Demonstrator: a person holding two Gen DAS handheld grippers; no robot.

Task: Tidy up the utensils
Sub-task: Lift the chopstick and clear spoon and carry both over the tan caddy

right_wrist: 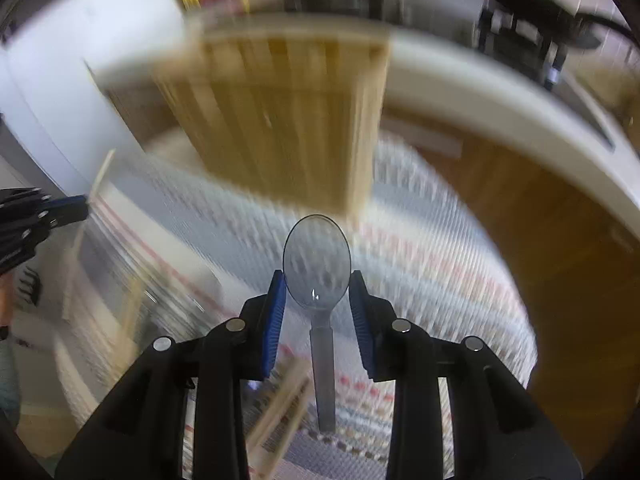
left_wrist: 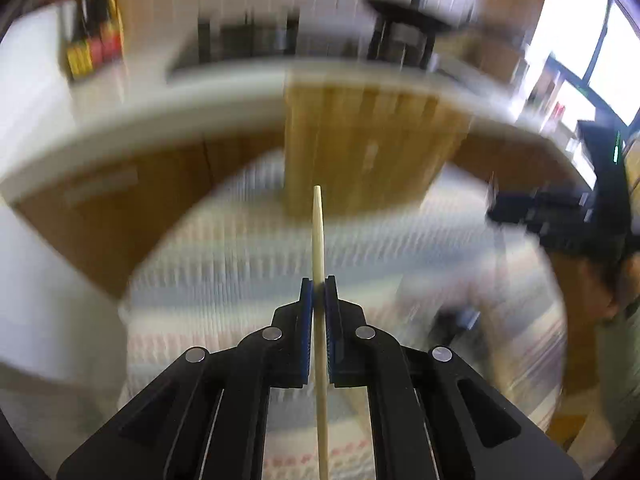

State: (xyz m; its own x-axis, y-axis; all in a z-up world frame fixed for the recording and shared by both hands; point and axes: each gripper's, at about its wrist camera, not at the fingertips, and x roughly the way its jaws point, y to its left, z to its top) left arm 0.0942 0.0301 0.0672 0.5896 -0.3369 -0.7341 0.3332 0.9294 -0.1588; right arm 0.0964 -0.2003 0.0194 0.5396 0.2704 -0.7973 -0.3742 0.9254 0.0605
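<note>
My left gripper [left_wrist: 319, 286] is shut on a pale wooden chopstick [left_wrist: 318, 232] that runs straight forward between the blue pads, its tip past the fingertips. My right gripper [right_wrist: 318, 280] is shut on the bowl of a clear grey plastic spoon [right_wrist: 317, 258], whose handle points back toward the camera. Both are held above a striped woven mat [left_wrist: 240, 248], which also shows in the right wrist view [right_wrist: 420, 240]. A wooden utensil tray [left_wrist: 360, 140] lies ahead at the mat's far edge; it also shows in the right wrist view [right_wrist: 280, 112]. The background is motion-blurred.
The left gripper [right_wrist: 40, 216] shows at the left edge of the right wrist view. A dark gripper shape [left_wrist: 560, 216], apparently the right one, sits at the right of the left wrist view. More wooden sticks [right_wrist: 280, 412] lie on the mat. A white counter [left_wrist: 120, 120] with bottles [left_wrist: 94, 36] is behind.
</note>
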